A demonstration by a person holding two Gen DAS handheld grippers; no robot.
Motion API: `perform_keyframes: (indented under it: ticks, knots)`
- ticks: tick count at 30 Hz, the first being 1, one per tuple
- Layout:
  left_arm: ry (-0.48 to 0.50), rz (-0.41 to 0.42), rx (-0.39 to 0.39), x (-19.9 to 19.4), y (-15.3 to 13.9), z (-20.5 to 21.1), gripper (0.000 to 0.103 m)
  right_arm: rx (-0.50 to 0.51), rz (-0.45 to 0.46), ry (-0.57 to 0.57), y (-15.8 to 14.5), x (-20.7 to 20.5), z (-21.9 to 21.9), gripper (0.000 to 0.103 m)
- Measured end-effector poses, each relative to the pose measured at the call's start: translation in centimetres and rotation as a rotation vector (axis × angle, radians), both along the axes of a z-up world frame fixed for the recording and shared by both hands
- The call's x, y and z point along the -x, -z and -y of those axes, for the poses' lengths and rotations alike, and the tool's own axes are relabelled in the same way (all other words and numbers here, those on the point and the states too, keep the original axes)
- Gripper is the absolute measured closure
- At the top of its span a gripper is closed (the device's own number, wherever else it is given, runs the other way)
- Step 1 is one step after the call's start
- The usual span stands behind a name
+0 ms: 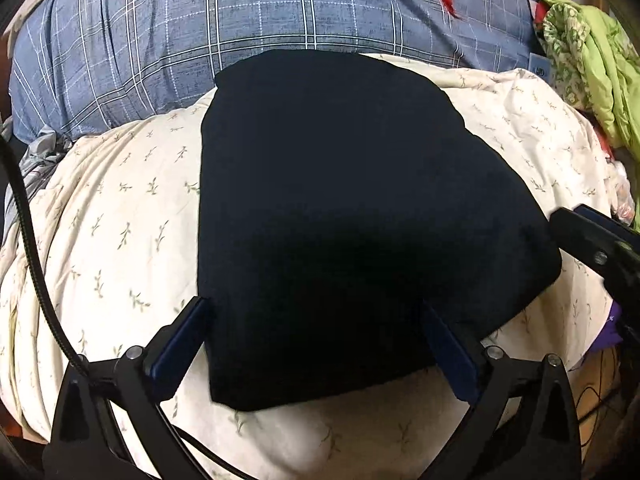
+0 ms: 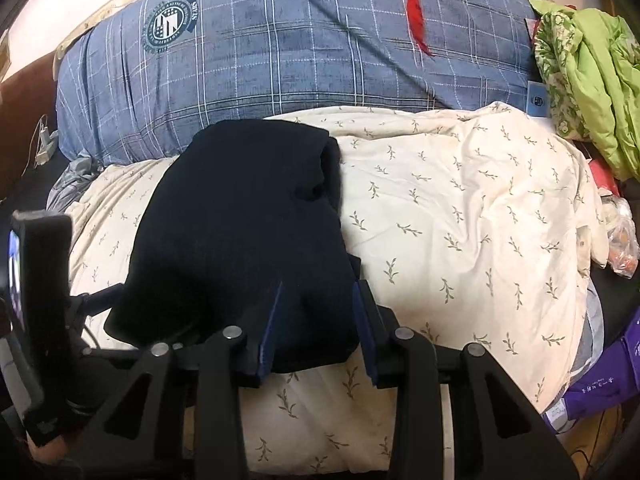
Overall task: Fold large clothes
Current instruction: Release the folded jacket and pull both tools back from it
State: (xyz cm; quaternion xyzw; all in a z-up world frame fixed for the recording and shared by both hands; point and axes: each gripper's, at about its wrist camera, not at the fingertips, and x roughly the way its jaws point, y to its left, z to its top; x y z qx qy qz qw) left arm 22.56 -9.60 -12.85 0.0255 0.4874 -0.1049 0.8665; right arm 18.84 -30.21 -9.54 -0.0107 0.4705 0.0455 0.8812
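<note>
While a blue plaid quilt (image 1: 240, 40) fills the far side from 10 to 1 o'clock in the left wrist view, a black cable (image 1: 28, 216) curves down the edge at 9 o'clock. Next comes the cream duvet (image 1: 120, 208) with its small leaf sprigs, spread across the middle. On it lies the folded dark garment (image 1: 340, 208), a flat, roughly square bundle at the centre. The left gripper (image 1: 316, 320) hangs at 6 o'clock with its jaws wide apart; its blue pads (image 1: 176, 344) straddle the garment's near edge without pressing it. At 3 o'clock the right gripper (image 1: 592, 248) reaches in beside the garment's right corner. A green cloth (image 1: 592, 60) is heaped at 2 o'clock.

In the right wrist view, the left gripper's body (image 2: 40, 320) stands at 8 o'clock. The garment (image 2: 240, 220) lies left of centre on the duvet (image 2: 460, 200), running from 11 toward 6 o'clock. The right gripper (image 2: 318, 292) sits at 6 o'clock, its jaws partly apart, the garment's near right corner between them; whether the pads (image 2: 272, 320) pinch the cloth I cannot tell. The quilt (image 2: 280, 60) is at 12 o'clock, the green cloth (image 2: 592, 72) at 2, and a purple package (image 2: 608, 372) at 4.
</note>
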Motion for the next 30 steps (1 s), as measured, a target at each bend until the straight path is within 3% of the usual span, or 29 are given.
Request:
perform_keyframes:
  ticks: [7,10,12,13,16,22,26,30]
  knots:
    - [-0.087,-0.024,0.074,0.4,-1.6,-3.4,0.001,-0.009,-0.028,-0.012,1.8,-1.1,-0.8,0.054]
    - [-0.121,-0.013,0.084,0.6,-2.4,-4.6,0.001,0.053,-0.097,-0.052,4.8,-1.5,-1.2,0.054]
    - [-0.139,-0.009,0.087,0.8,-2.8,-5.2,0.001,0.103,-0.082,-0.067,5.2,-1.2,-1.3,0.049]
    - [-0.142,-0.009,0.086,1.0,-3.1,-5.5,0.001,0.13,-0.089,-0.053,5.1,-1.1,-1.0,0.041]
    - [-0.142,0.004,0.084,1.7,-3.9,-5.8,0.001,0.075,-0.095,-0.004,3.6,-0.4,0.2,0.041]
    - [-0.128,0.054,0.075,3.5,-6.1,-5.5,0.001,0.106,-0.037,-0.002,-0.8,1.5,-1.4,0.041]
    - [-0.134,0.08,0.039,4.3,-7.0,-5.4,0.001,0.118,-0.027,-0.009,-1.7,2.2,-2.7,0.04]
    - [-0.14,0.071,0.05,4.7,-7.4,-5.7,0.001,0.12,-0.024,0.008,-1.9,2.6,-3.4,0.032]
